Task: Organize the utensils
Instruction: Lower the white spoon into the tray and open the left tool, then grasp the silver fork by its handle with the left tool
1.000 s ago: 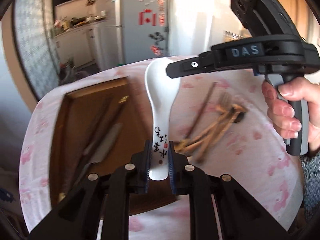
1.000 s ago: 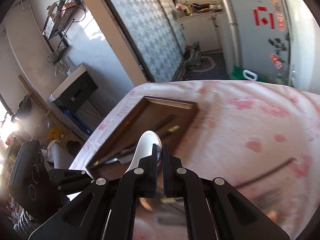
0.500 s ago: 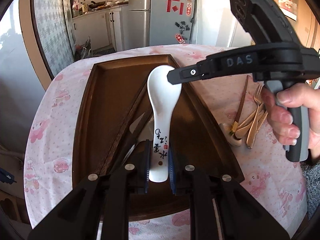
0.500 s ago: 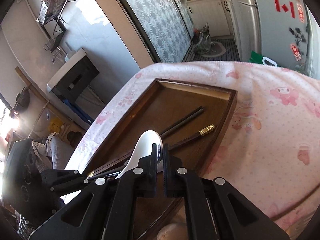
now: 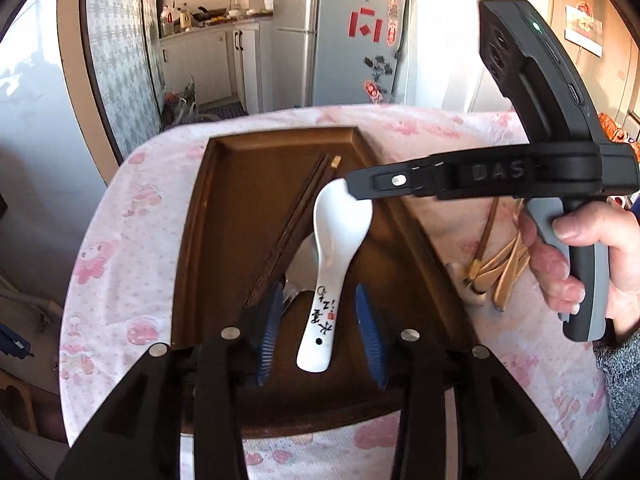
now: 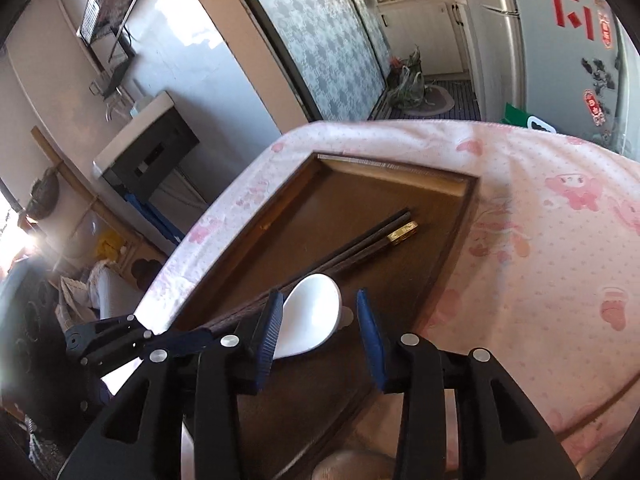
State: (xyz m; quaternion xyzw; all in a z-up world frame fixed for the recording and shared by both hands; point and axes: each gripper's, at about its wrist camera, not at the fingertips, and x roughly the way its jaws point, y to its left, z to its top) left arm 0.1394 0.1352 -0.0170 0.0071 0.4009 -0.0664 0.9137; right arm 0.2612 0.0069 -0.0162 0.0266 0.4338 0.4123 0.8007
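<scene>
A white ceramic spoon (image 5: 332, 264) with black characters lies in the brown wooden tray (image 5: 224, 184), its handle between the spread fingers of my left gripper (image 5: 318, 328), which is open and not touching it. My right gripper (image 6: 318, 332) is also open, its fingers on either side of the spoon's bowl (image 6: 310, 316). In the left wrist view the right gripper's fingers (image 5: 384, 182) reach over the bowl. Dark chopsticks (image 6: 376, 236) and a knife blade (image 5: 296, 280) lie in the tray beside the spoon.
Several wooden and gold utensils (image 5: 496, 264) lie on the pink tablecloth (image 6: 560, 240) right of the tray. A hand (image 5: 576, 264) holds the right gripper's handle. The table edge drops off at left; a fridge (image 5: 352, 32) stands behind.
Both grippers have opened and let go of the spoon, which now rests in the tray. Before, each was shut on it and it was carried over the tray.
</scene>
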